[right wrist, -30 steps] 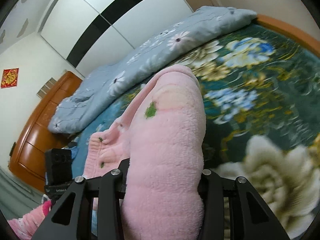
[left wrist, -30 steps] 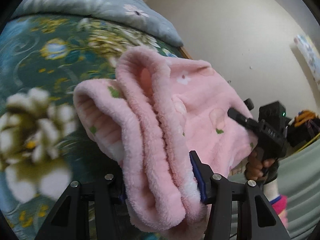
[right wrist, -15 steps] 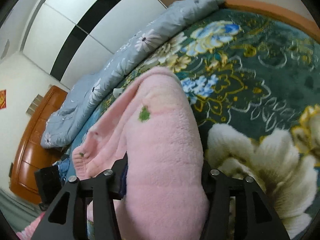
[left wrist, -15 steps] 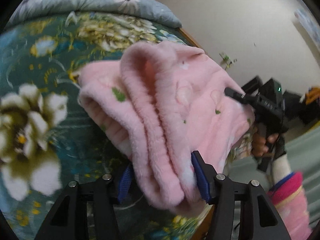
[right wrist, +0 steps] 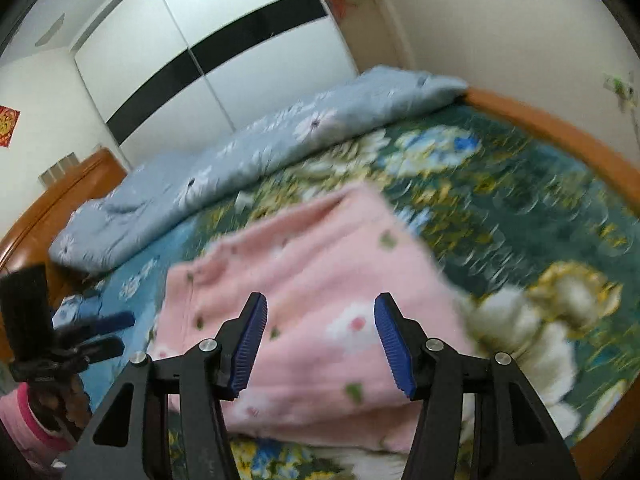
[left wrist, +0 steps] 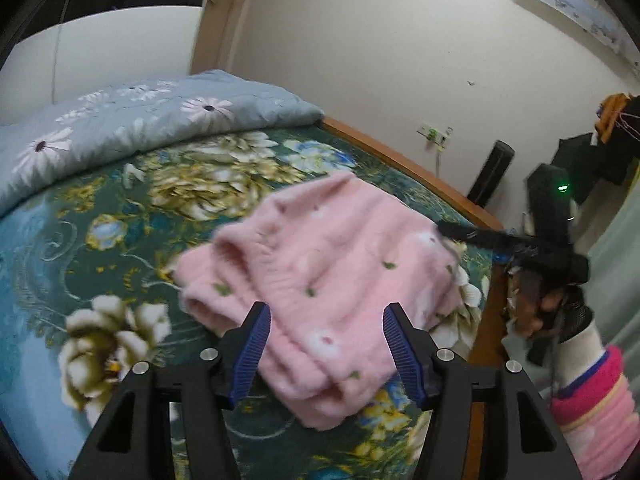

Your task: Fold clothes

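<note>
A pink fleece garment (left wrist: pixel 320 276) with small flowers lies folded on the green floral bedspread (left wrist: pixel 120 240), near the bed's front edge. It also shows in the right wrist view (right wrist: pixel 316 300). My left gripper (left wrist: pixel 326 350) is open and empty, its blue pads just above the garment's near edge. My right gripper (right wrist: pixel 320 342) is open and empty over the garment's near side. The right gripper shows blurred at the right of the left wrist view (left wrist: pixel 520 248); the left gripper shows at the left of the right wrist view (right wrist: pixel 80 340).
A grey-blue flowered quilt (left wrist: pixel 132 120) lies along the far side of the bed. The wooden bed frame (left wrist: pixel 420 176) runs along the right edge. A white wardrobe (right wrist: pixel 224 60) stands behind. A black speaker (left wrist: pixel 490 174) and dark clutter stand by the wall.
Both grippers have opened and let go of the pink garment, which now lies folded on the bed. Both grippers have drawn back and up from it.
</note>
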